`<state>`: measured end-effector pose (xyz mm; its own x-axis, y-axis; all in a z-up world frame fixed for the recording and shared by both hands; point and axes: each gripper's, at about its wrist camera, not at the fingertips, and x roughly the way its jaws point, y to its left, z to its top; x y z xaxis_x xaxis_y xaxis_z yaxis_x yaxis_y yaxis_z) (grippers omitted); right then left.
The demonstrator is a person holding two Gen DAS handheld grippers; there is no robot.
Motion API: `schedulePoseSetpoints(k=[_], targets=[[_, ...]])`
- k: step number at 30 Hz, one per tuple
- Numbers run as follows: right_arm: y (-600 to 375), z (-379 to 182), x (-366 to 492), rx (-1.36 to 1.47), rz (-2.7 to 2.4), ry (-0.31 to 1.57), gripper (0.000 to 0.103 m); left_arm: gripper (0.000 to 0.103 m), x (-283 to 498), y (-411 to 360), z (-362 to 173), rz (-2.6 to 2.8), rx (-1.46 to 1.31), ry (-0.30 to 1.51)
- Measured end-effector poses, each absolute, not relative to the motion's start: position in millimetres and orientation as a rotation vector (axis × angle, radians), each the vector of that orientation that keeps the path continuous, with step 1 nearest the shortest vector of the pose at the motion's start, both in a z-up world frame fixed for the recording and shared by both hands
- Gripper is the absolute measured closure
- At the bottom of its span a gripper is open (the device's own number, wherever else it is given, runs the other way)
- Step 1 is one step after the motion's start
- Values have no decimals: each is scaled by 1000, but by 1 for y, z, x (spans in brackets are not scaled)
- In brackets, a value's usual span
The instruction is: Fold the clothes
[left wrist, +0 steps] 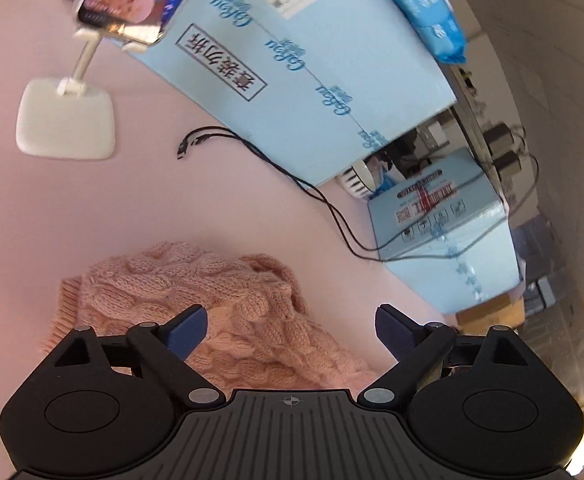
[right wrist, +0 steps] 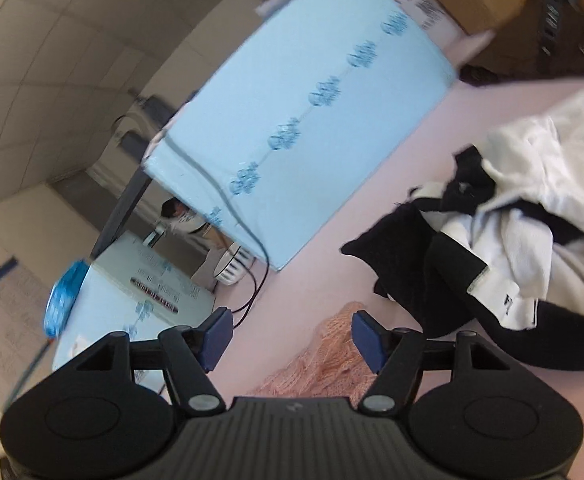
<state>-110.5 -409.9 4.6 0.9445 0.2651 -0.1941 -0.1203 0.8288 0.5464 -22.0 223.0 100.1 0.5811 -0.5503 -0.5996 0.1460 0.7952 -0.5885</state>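
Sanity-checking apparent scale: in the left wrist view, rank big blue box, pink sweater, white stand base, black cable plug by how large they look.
1. big blue box
2. pink sweater, partly hidden by the gripper and nearer the camera, so its lead is unsure
3. white stand base
4. black cable plug

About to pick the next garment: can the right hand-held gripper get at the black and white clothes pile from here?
Probably yes. The right hand-held gripper is open and empty, and the pile of black and white clothes lies uncovered on the pink table, with nothing between them.
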Motion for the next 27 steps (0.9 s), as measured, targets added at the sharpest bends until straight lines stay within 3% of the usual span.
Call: schedulePoseSetpoints(k=[4, 7, 16, 19, 21, 23, 25, 27], targets=[[-340, 7, -138, -128, 294, 167, 19, 10, -38, 185, 110, -231, 98, 674], [-291, -6, -141, -503, 364, 179, 21, 10, -37, 167, 103, -338, 237, 713], [-226, -11, -97, -639, 554, 248, 26, 10, -1, 165, 82, -447, 229, 793], [-213, -23, -78, -701, 548, 279, 51, 10, 13, 170, 66, -436, 208, 806], [-213, -25, -67, -653, 590, 332, 86, 10, 21, 170, 54, -473, 171, 845], [-218, -24, -63, -584, 612, 322, 93, 12, 24, 168, 46, -539, 134, 876], [-225, -20, -65, -530, 630, 301, 94, 23, 18, 165, 43, -603, 141, 861], [-237, -12, -68, -457, 667, 306, 94, 51, 12, 164, 46, -619, 148, 846]])
